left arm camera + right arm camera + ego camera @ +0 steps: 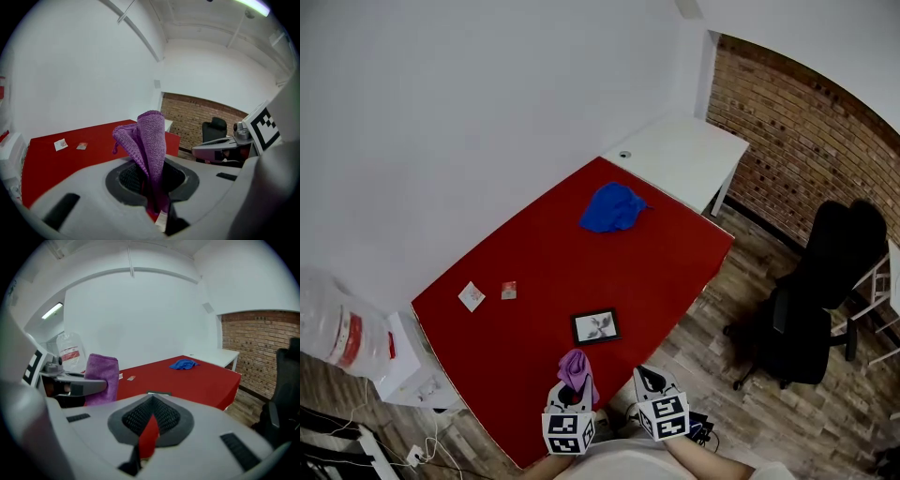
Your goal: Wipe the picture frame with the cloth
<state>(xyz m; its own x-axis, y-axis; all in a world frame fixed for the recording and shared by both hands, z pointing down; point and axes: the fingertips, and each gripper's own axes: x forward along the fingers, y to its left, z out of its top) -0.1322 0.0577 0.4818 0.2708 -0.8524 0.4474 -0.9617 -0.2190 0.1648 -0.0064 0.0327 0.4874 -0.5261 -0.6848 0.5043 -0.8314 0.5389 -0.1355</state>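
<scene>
A small black picture frame [595, 326] lies flat near the front of the red table [553, 253]; in the right gripper view only the frame's edge [159, 393] shows above the jaws. My left gripper [571, 390] is shut on a purple cloth [576, 367], just short of the frame. The cloth [150, 140] stands up in folds from between the jaws of the left gripper [153, 190]. My right gripper [649, 376] hovers beside it at the table's front edge, to the frame's right. The right gripper [149, 430] has its jaws together with nothing in them.
A blue cloth [612, 207] lies at the table's far end. Two small cards [472, 296] [509, 290] sit near the left edge. A white table [684, 155] adjoins beyond. A black office chair [820, 300] stands to the right, and a water bottle [333, 328] to the left.
</scene>
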